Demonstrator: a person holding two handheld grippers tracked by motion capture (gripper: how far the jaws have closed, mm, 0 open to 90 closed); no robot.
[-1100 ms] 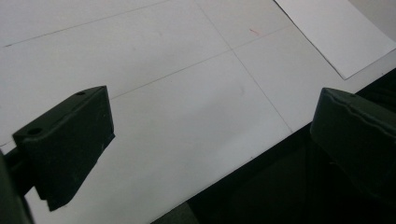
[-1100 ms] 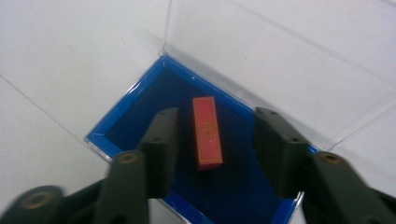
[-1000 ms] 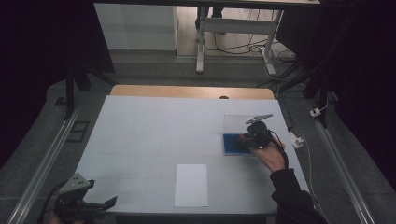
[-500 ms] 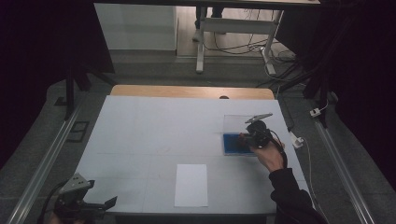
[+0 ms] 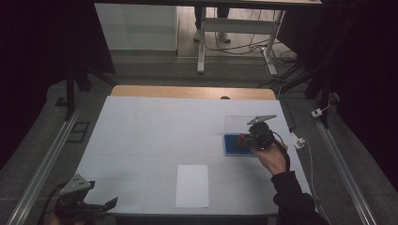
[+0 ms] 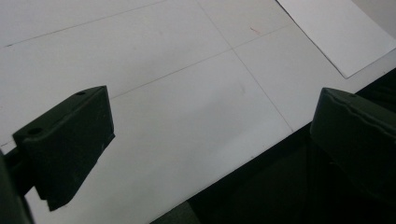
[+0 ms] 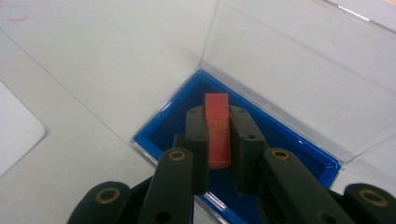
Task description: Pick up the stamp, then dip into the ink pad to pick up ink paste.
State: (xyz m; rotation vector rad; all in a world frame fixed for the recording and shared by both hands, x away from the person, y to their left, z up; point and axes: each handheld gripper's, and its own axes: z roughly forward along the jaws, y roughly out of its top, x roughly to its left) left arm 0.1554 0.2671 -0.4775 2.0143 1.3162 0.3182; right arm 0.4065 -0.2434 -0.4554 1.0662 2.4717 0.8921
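A shallow blue box (image 5: 233,145) (image 7: 294,140) with a clear lid (image 7: 289,60) standing open lies on the right part of the white table (image 5: 155,131). My right gripper (image 5: 245,139) (image 7: 218,122) hovers over the box, shut on a thin red card (image 7: 218,131) held on edge between the jaws. A white sheet of paper (image 5: 192,185) (image 6: 341,32) lies near the table's front edge. My left gripper (image 5: 101,206) (image 6: 210,130) stands open at the table's front left corner, with nothing between its fingers.
A wooden strip (image 5: 192,92) runs along the table's far edge. Metal rails (image 5: 42,164) flank the table on the floor. Cables and a white plug (image 5: 299,140) lie to the right. A desk frame (image 5: 234,28) stands beyond.
The right gripper has shifted very slightly over the blue box with the red card in it. The left gripper has not moved.
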